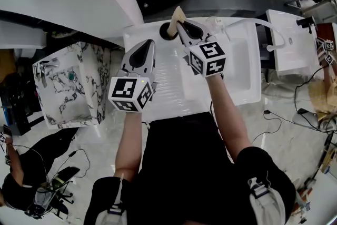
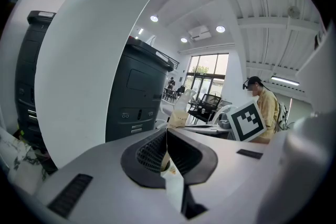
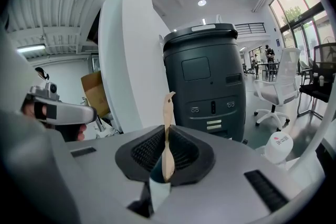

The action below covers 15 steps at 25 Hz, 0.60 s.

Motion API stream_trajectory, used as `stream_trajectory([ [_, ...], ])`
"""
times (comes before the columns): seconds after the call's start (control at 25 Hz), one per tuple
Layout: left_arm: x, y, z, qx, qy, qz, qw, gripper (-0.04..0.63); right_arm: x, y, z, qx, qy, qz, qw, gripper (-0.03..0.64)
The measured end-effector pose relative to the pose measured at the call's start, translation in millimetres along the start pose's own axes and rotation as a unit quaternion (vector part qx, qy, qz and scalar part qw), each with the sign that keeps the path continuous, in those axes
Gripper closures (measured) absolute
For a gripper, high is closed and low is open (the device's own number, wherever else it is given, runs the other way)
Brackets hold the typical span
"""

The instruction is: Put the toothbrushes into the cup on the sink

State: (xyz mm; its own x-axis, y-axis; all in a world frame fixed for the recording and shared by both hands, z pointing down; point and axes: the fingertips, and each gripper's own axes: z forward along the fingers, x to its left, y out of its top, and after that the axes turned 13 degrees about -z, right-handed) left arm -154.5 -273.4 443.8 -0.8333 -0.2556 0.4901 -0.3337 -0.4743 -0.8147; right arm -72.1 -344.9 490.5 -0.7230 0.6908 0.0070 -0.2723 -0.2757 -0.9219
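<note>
The right gripper pinches a wooden toothbrush — it stands up right at the dark cup on the back edge of the white sink. The left gripper is beside it, jaws pressed together.

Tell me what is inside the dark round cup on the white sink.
A tan toothbrush, clamped in the right gripper, seems to reach into the dark round cup. Its lower end and the cup's bottom are hidden by the gripper and rim.

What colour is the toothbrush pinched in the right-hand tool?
The toothbrush is pale tan, like bamboo or light wood. The right gripper view shows it best.
</note>
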Motion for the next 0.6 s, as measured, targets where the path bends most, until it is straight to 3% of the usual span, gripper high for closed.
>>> stream_trajectory([
  [0.6, -3, -2, -3, 0.001, -0.003, 0.000, 1.0000, 0.580, 8, -38, 8, 0.046, 0.005, 0.003, 0.999, 0.572],
])
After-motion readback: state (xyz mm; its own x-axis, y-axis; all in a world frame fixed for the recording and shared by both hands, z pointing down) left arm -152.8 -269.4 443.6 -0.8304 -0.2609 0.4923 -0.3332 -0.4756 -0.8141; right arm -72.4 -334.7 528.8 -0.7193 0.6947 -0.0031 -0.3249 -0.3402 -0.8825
